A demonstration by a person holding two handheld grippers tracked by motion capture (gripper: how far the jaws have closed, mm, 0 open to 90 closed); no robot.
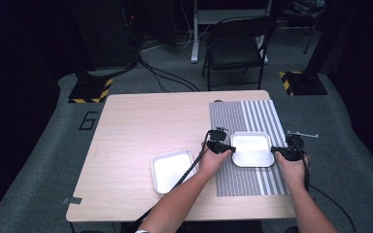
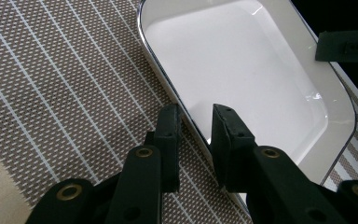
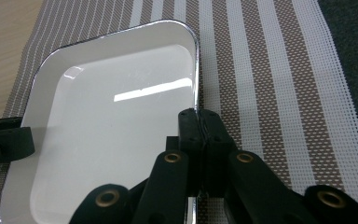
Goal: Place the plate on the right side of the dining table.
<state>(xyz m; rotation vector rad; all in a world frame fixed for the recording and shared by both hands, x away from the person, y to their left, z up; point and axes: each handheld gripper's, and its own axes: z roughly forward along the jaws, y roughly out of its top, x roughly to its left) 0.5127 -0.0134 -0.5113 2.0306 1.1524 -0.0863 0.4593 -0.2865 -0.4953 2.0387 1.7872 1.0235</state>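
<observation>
A white rectangular tray [image 1: 251, 148] lies on a striped placemat [image 1: 252, 116] at the table's right. My left gripper [image 1: 226, 148] is at the tray's left edge. In the left gripper view it [image 2: 196, 126] is open, its jaws astride the tray's [image 2: 242, 60] rim with a gap on each side. My right gripper [image 1: 278, 151] is at the tray's right edge. In the right gripper view it [image 3: 199, 122] is shut on the rim of the tray [image 3: 112, 135]. The left gripper [image 3: 4, 140] shows across the tray there.
A second white tray [image 1: 171, 170] sits on the bare wood table [image 1: 141, 126], left of the placemat and near the front. A black chair [image 1: 235, 46] stands beyond the table's far edge. A small metal piece [image 1: 302, 134] lies just off the mat's right side.
</observation>
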